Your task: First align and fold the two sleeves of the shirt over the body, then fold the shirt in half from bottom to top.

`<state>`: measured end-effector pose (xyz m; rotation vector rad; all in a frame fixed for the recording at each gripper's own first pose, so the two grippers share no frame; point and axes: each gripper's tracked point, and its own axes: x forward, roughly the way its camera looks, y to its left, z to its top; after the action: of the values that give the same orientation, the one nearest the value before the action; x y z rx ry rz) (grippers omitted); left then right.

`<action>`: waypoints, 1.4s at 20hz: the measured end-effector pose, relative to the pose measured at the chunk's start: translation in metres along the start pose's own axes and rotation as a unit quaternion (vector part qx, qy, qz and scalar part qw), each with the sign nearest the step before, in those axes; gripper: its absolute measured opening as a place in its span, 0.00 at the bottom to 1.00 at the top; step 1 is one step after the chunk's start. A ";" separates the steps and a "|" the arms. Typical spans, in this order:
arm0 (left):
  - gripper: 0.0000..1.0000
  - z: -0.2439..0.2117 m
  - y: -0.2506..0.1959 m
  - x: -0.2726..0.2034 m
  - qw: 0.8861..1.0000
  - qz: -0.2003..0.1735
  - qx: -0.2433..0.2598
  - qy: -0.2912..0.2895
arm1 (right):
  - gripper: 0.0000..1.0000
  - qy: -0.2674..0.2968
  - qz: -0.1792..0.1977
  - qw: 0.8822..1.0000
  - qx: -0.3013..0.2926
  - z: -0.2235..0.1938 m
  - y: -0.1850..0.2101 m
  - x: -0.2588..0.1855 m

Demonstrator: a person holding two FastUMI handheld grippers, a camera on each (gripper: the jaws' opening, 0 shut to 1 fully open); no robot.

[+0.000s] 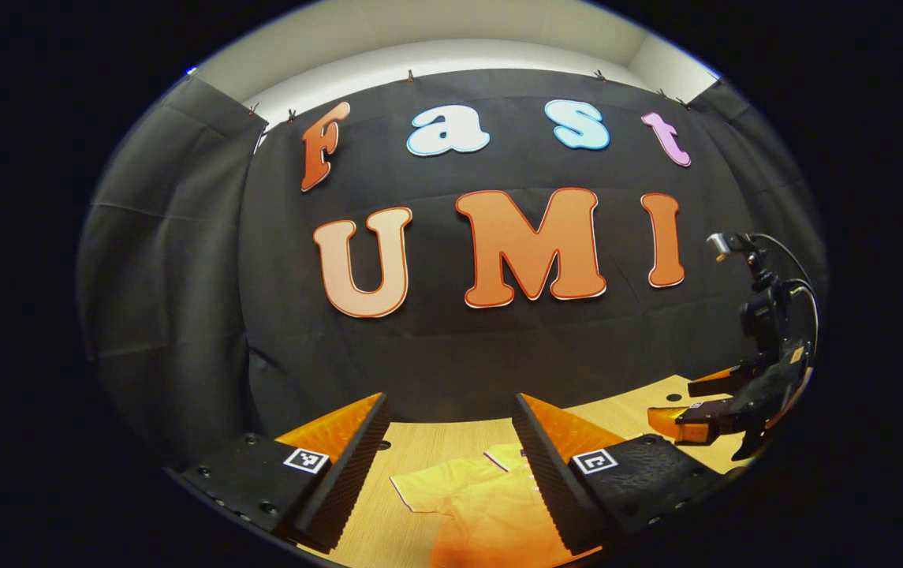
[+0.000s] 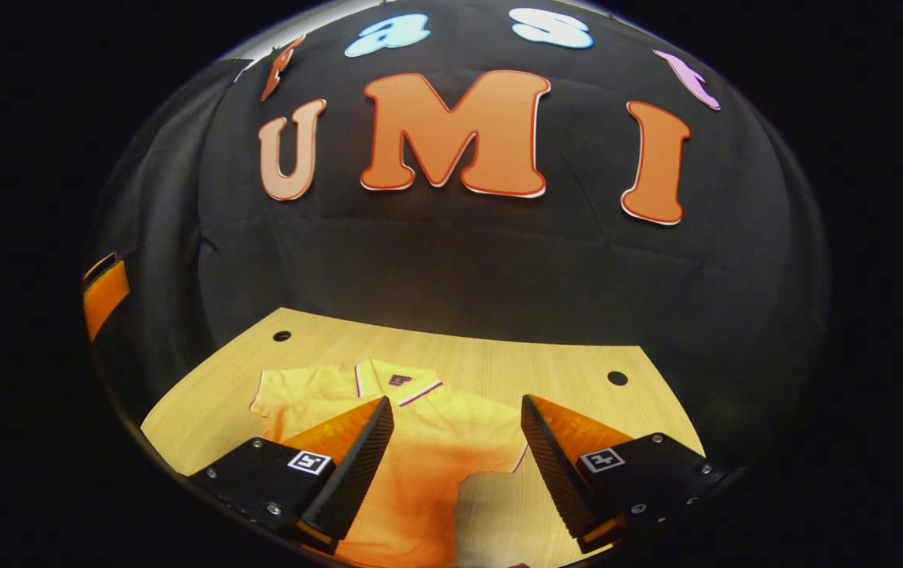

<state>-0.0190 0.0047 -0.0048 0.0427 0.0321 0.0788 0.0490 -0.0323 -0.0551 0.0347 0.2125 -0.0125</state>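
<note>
A yellow-orange polo shirt (image 2: 419, 442) lies flat on the wooden table (image 2: 498, 355), collar toward the back wall, both short sleeves spread out. My right gripper (image 2: 457, 430) hovers open above the shirt's right half, nothing between its fingers. In the left gripper view the shirt (image 1: 475, 497) lies below and between the fingers of my left gripper (image 1: 451, 442), which is open and held above the left sleeve area. The right gripper (image 1: 688, 406) also shows at the far right of that view, open above the table.
The black cloth wall closes the table's back and sides. Round holes (image 2: 617, 378) sit in the tabletop near the back edge. Bare wood (image 2: 207, 394) surrounds the shirt on the left and behind the collar.
</note>
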 end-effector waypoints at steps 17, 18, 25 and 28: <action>0.96 -0.012 0.021 -0.020 0.998 0.054 0.002 0.017 | 0.99 0.230 -0.022 0.973 0.026 -0.097 -0.058 0.102; 0.96 -0.016 0.021 -0.021 0.998 0.055 -0.003 0.022 | 0.98 0.245 -0.021 0.969 0.026 -0.103 -0.062 0.107; 0.96 -0.035 0.028 -0.034 0.995 0.088 -0.005 0.054 | 0.97 0.337 -0.019 0.939 0.063 -0.141 -0.077 0.133; 0.96 -0.045 0.027 -0.040 0.992 0.100 0.000 0.073 | 0.96 0.368 -0.009 0.926 0.079 -0.155 -0.080 0.145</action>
<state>-0.0628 0.0305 -0.0472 0.0406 0.1739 0.2819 0.1571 -0.1079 -0.2397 0.1998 0.9669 -0.0357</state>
